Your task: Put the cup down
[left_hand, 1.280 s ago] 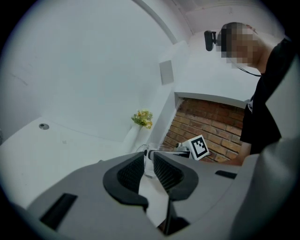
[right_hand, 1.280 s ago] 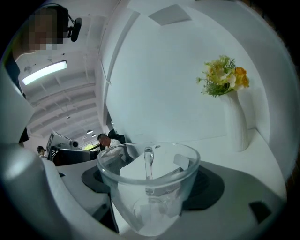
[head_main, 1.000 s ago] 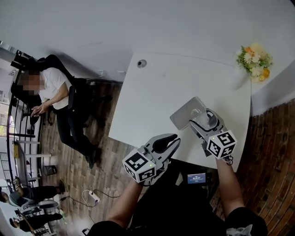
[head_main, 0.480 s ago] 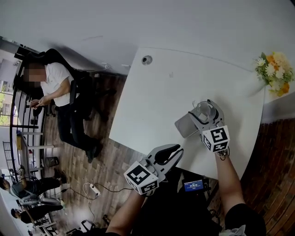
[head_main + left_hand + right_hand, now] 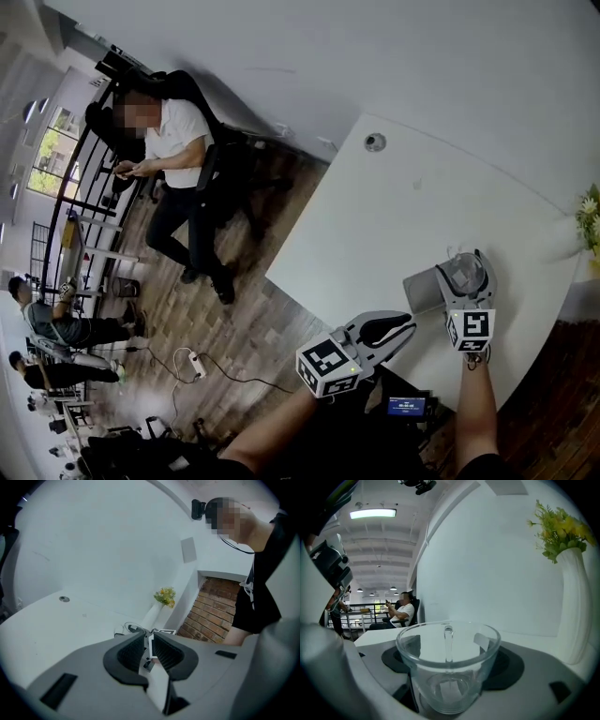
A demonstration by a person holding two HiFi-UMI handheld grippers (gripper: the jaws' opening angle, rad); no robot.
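Observation:
A clear glass cup (image 5: 447,667) with a handle on its far side stands upright between the jaws of my right gripper (image 5: 450,660), which is shut on it. From the head view the cup (image 5: 466,274) and right gripper (image 5: 466,281) sit at the right end of a grey pad (image 5: 420,290) on the white table (image 5: 375,225); I cannot tell whether the cup touches the table. My left gripper (image 5: 398,326) hangs by the table's near edge, shut and empty. In the left gripper view its jaws (image 5: 150,649) stand together, with the cup (image 5: 132,628) beyond them.
A white vase (image 5: 574,606) of yellow flowers (image 5: 562,527) stands close to the cup's right, at the table's right end (image 5: 589,220). A round cable grommet (image 5: 375,142) lies at the far side. A seated person (image 5: 173,159) is off to the left on the wooden floor.
The head view has swung left, so the table and both grippers now show further right. The right gripper still holds the cup by the grey pad. The left gripper stays shut.

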